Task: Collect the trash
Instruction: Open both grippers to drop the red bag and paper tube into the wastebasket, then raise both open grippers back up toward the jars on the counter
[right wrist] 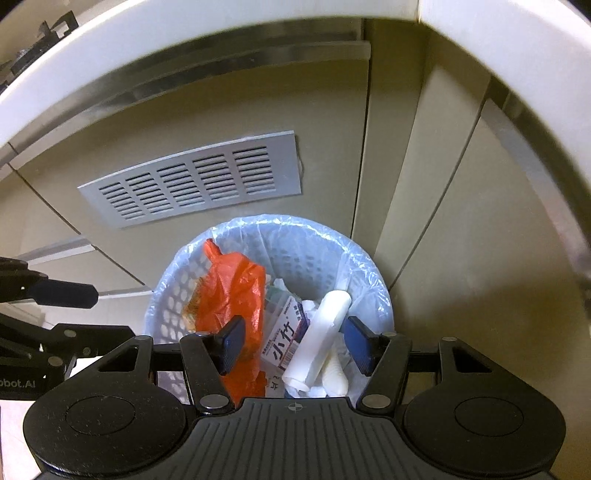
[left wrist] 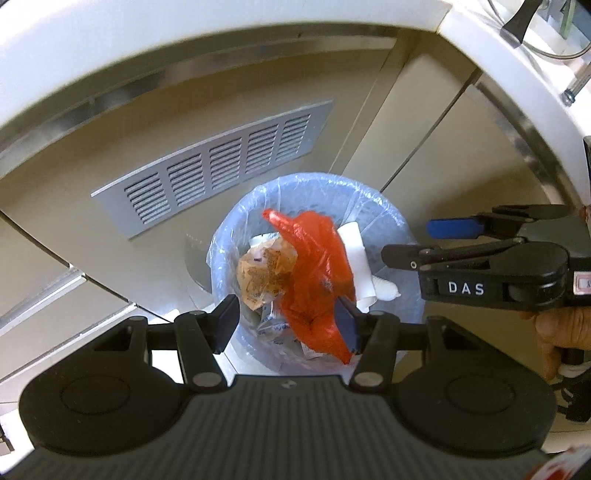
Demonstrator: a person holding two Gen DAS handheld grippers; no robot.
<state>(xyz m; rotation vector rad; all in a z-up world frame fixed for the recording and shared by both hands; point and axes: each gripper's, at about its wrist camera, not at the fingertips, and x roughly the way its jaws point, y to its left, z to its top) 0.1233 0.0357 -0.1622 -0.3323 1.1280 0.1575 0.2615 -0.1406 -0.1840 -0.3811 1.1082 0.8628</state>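
A pale blue basket [left wrist: 386, 208] [right wrist: 306, 236] lined with a clear bag stands on the floor against the cabinet. Inside lie a crumpled red plastic bag [left wrist: 314, 273] [right wrist: 229, 291], a white paper roll [left wrist: 356, 254] [right wrist: 325, 332], a printed carton [right wrist: 286, 339] and brownish wrappers [left wrist: 264, 273]. My left gripper [left wrist: 288, 323] hovers over the basket with its jaws apart; the red bag lies below them, untouched by the pads. My right gripper [right wrist: 294, 341] [left wrist: 410, 242] also stands open above the basket, the white roll lying loose beneath it.
A grey vent grille [left wrist: 221, 162] [right wrist: 192, 181] is set in the beige cabinet front behind the basket. A white counter edge [left wrist: 184, 22] [right wrist: 221, 40] arches overhead. A hand [left wrist: 557, 332] grips the right tool at the right edge.
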